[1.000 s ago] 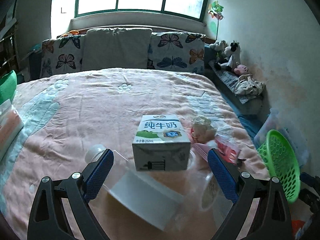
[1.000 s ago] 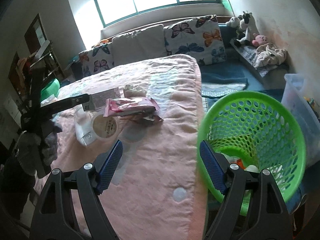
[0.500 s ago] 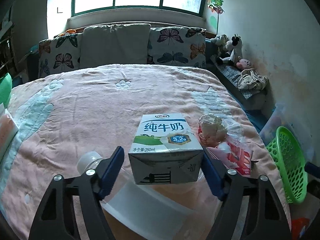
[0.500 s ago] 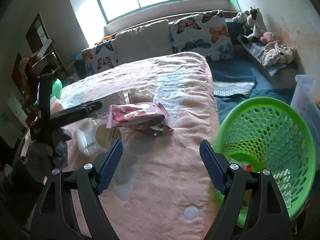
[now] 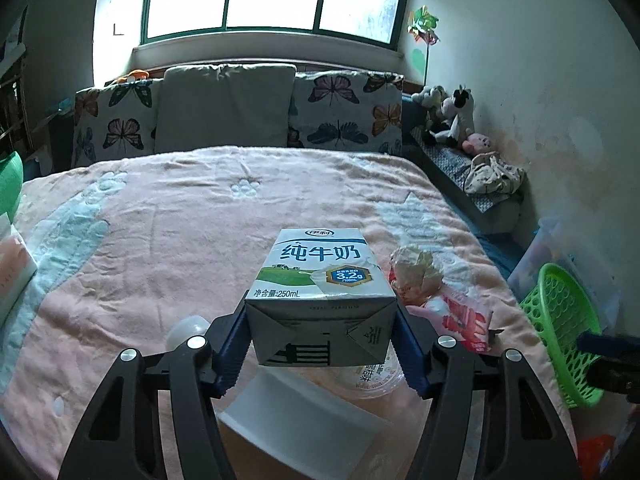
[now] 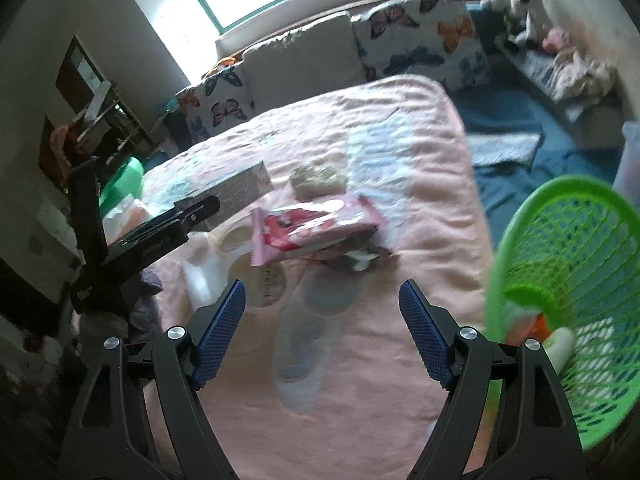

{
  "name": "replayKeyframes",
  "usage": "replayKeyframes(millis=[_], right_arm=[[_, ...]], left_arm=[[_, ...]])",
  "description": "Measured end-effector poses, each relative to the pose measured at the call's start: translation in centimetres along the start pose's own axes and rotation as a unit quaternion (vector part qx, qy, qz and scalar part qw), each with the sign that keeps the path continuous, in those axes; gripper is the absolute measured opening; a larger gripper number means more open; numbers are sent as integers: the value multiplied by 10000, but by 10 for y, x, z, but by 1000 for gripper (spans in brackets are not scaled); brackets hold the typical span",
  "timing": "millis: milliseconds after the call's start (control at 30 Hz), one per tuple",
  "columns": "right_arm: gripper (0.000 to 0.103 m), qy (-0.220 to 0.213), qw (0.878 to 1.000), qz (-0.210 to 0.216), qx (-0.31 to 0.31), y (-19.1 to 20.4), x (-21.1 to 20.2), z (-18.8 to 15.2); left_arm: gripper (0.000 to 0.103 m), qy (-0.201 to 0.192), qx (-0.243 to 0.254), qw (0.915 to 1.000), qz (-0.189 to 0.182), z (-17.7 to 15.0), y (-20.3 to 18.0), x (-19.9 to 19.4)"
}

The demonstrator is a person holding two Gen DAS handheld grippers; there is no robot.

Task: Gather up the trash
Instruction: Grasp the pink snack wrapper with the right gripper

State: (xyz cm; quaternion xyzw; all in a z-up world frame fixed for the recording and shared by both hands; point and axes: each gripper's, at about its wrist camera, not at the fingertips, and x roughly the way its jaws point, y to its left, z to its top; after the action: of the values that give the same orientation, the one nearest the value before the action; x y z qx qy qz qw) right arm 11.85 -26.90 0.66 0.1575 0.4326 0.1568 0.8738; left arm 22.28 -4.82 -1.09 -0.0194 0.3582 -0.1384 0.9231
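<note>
Left wrist view: your left gripper [image 5: 322,338] is closing on the milk carton [image 5: 320,296], both blue pads against its sides, low in the frame's centre on the pink bed [image 5: 180,216]. Right wrist view: your right gripper [image 6: 322,338] stands released, nothing between its pads, with the pink wrapper [image 6: 312,228] mid-frame and the green basket [image 6: 560,280] at right.
</note>
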Motion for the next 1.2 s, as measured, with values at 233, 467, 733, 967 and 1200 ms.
replayKeyframes(millis=[233,467,733,967,1200], right_arm=[[80,518,9907,869,912,-4,22,5],[80,733,9744,1317,1667,-6,45,8],[80,640,9381,1777,2903,-27,76,8],[76,446,9218,1753,3430,-49,87,9],[44,232,9239,1741,3401,-63,80,11]], left_arm=[[62,-187,17,9998,-34,4,9,-25],[62,-329,43,9994,-32,3,22,-46],[62,-388,0,9992,-34,0,39,-58],[62,-394,-37,9992,-40,-4,47,-59],[62,-366,25,9993,-82,-6,42,-58]])
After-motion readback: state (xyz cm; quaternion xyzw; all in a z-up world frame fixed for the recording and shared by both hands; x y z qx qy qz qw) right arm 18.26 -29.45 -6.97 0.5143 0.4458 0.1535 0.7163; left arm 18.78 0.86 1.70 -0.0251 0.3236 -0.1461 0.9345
